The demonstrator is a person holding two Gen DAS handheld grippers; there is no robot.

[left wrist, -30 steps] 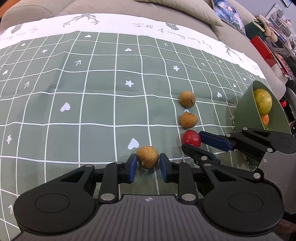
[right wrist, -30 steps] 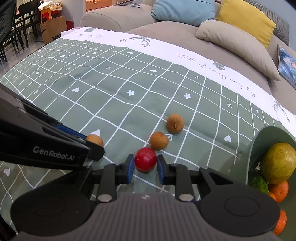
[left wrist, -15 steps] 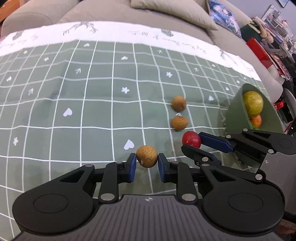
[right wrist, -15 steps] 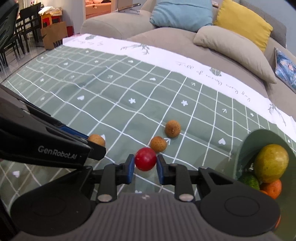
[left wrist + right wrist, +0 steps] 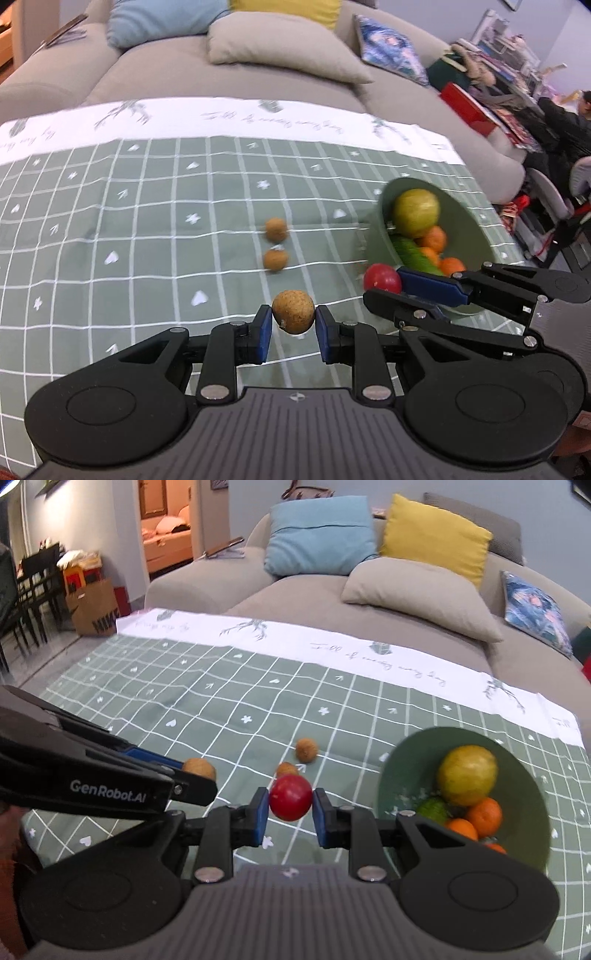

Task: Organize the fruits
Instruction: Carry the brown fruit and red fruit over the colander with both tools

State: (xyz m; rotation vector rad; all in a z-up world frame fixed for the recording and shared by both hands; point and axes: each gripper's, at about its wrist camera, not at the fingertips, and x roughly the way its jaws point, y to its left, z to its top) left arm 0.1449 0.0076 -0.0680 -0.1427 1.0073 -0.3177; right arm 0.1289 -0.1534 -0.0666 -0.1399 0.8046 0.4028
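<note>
Blue pads on the left claw [image 5: 293,323] press both sides of a brown, rough-skinned longan [image 5: 293,316], the fingers closed just to the fruit's width and holding it clear of the green checked cloth [image 5: 147,258] that covers the bench. Beside it, the right claw [image 5: 290,808] is closed the same way on a small red round fruit [image 5: 290,797], also held up off the cloth. Seen from the left wrist, that red fruit sits just at the near rim of the green bowl [image 5: 472,236], though I cannot tell whether it touches it. Two more longans [image 5: 275,243] lie on the cloth beyond the claws, close together in a line, well short of the white printed border. To the right, the bowl holds a large yellow-green fruit [image 5: 467,775], several oranges [image 5: 484,814] and something dark green [image 5: 432,808], all piled together. Behind the bench stands a grey sofa [image 5: 314,590] with blue, yellow and beige cushions.
</note>
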